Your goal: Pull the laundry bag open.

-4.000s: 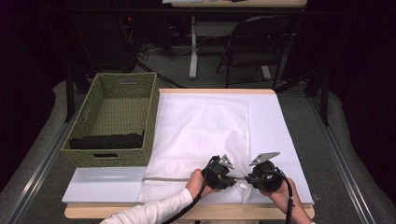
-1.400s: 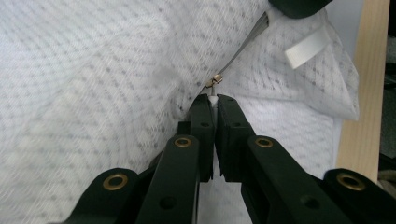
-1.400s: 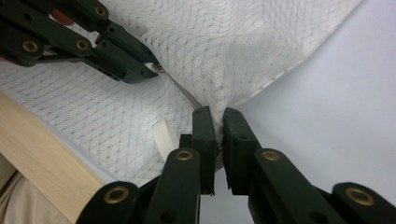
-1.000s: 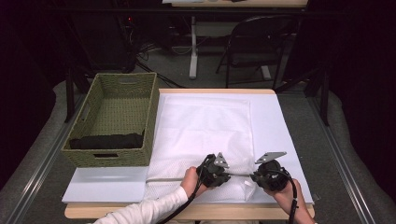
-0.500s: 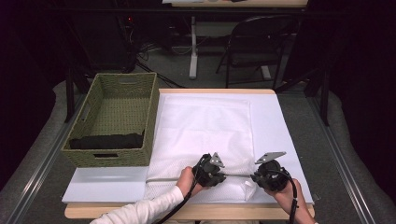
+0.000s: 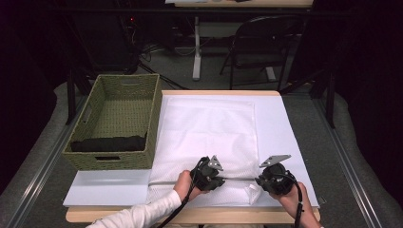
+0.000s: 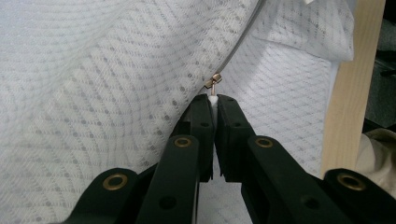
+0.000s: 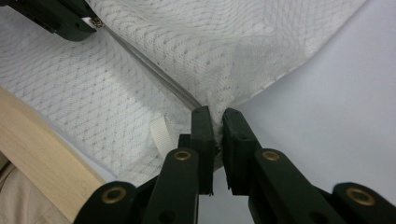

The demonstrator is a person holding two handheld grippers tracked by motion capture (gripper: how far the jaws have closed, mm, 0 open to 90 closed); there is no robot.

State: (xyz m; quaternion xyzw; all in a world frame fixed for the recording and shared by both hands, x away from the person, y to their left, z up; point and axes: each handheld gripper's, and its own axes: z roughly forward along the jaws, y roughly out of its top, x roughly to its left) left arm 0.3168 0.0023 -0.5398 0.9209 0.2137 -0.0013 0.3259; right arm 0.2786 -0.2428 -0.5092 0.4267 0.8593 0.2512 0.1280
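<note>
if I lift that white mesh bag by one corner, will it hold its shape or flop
The mesh bag will probably flop: its thin netting already bunches where the right gripper pinches it. It looks light and lies flat. The zipper line may stiffen one edge slightly.

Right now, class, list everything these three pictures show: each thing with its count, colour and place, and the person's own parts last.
Woven wicker basket: one, olive green, table's left side.
Folded dark cloth: one, black, inside the basket's near end.
Mesh laundry bag: one, white, flat on the table's middle.
Zipper pull: one, brass, on the bag's near edge.
Table sheet: one, pale white, under the bag.
Folding chair: one, black, beyond the table.
Left gripper: one, black, shut on the pull's white tab.
Right gripper: one, black, pinching the bag's corner.
Sleeve: one, white, bottom left.
</note>
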